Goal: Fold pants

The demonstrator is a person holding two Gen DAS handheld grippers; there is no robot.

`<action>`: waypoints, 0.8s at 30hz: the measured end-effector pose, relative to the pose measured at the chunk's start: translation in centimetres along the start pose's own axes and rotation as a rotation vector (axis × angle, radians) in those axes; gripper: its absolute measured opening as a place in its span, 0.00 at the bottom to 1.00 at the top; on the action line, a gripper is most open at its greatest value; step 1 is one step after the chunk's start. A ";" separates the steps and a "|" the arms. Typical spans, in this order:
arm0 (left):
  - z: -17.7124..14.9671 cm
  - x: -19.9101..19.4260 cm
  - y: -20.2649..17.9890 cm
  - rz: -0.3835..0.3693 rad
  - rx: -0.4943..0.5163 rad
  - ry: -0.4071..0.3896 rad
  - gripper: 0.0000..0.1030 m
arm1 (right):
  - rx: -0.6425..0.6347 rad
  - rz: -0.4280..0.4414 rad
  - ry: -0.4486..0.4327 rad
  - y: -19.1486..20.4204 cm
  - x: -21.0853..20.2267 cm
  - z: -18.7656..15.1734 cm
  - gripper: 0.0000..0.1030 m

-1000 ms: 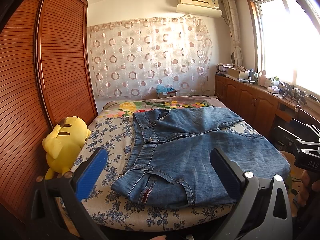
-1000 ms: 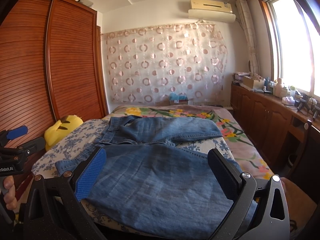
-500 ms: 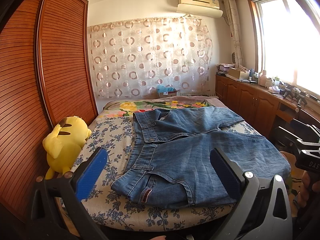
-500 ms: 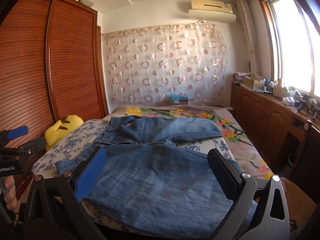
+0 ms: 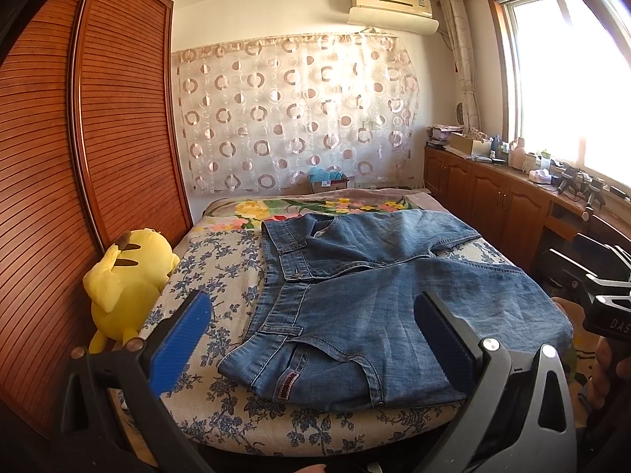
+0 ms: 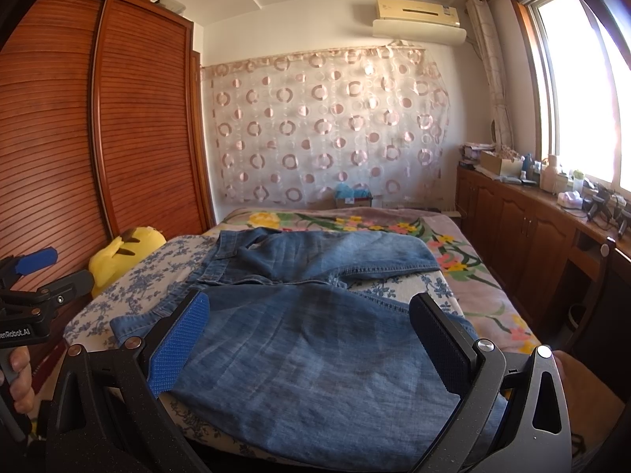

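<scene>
Jeans (image 5: 366,303) spread flat on bed (image 5: 221,260), both claws (image 5: 311,339) (image 6: 307,339) wide open, empty, hovering short; probably floppy, heavyish denim, so best pinched at waistband and hem.

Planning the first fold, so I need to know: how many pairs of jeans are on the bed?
1. The jeans lie spread across the near end of the bed, waistband toward the yellow plush toy. Nothing shows under them, though the denim could hide something.
</scene>
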State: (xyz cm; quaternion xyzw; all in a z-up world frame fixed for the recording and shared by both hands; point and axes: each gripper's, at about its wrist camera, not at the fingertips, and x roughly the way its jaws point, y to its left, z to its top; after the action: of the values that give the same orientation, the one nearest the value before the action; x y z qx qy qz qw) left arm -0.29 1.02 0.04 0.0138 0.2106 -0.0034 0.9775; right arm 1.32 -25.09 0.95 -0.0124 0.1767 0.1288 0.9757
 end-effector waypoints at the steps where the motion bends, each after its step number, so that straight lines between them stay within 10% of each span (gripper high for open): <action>1: 0.0 0.0 0.0 0.000 0.000 0.000 1.00 | 0.000 0.000 -0.001 0.0 0.0 0.0 1.00; 24: -1.2 2.1 1.3 -0.014 -0.005 0.069 1.00 | -0.002 0.014 0.026 -0.2 0.3 -1.1 1.00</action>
State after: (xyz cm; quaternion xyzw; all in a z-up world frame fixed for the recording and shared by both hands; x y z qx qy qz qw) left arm 1.14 2.31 -1.94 0.0099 0.2441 -0.0092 0.9697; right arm 1.27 -25.28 -0.21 -0.0140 0.1893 0.1358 0.9724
